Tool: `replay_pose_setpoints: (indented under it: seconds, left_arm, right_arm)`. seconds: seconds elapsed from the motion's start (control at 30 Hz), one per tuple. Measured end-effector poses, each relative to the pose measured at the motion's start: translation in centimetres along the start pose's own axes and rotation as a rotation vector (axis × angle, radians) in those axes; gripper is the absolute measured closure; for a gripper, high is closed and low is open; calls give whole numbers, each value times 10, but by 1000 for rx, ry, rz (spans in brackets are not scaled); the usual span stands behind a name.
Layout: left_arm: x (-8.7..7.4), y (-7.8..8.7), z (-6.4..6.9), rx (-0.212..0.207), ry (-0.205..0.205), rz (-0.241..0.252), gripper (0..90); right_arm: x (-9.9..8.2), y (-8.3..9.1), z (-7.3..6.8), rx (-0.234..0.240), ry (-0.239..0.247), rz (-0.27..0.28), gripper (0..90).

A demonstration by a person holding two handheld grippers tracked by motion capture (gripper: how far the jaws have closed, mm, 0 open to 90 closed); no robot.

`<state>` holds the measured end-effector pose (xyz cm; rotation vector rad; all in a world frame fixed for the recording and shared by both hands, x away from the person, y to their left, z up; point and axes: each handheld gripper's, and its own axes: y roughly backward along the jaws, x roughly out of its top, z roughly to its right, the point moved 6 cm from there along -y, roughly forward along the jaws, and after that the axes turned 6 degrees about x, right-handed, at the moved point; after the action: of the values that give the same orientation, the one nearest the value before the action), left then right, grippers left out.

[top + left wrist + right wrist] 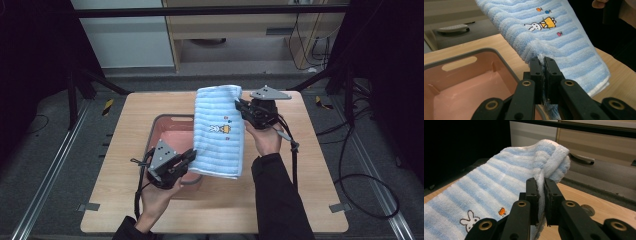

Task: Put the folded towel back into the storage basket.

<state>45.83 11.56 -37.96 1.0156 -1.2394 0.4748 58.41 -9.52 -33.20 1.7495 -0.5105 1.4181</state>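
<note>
Towel (218, 131) of blue-and-white striped terry, folded to a long pad with a small rabbit motif, hangs stretched over the wooden surface (310, 165) and the right side of the pink basin (159, 131), its far end higher than its near end. The left claw (190, 156) is clamped on the near left corner and the right claw (239, 106) on the far right edge, both pinching several layers. It looks light, soft and limp, likely to sag or unfold between the grips, so thick hemmed edges are the safest hold, with layers pinched together.
</note>
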Motion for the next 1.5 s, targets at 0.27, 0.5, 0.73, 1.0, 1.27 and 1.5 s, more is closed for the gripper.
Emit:
replay_pose_setpoints:
  seconds: [0.27, 0.5, 0.73, 1.0, 1.27, 1.5]
  left_arm:
    - [-2, 9, -16, 26, 8, 8, 860]
    - [-5, 16, -31, 51, 28, 13, 860]
    - [-9, 20, -44, 76, 35, 8, 860]
    - [-15, 23, -58, 100, 48, -5, 860]
    - [-23, 24, -76, 131, 62, -20, 860]
    - [-29, 24, -85, 149, 65, -34, 860]
  right_arm:
    - [7, -15, -12, 22, 1, 2, 833]
    - [15, -29, -25, 38, 18, -1, 833]
    - [15, -45, -34, 54, 16, -12, 833]
    - [17, -66, -46, 79, 21, -18, 833]
    - [15, -83, -53, 98, 7, -22, 833]
    - [13, -96, -60, 111, 13, -29, 833]
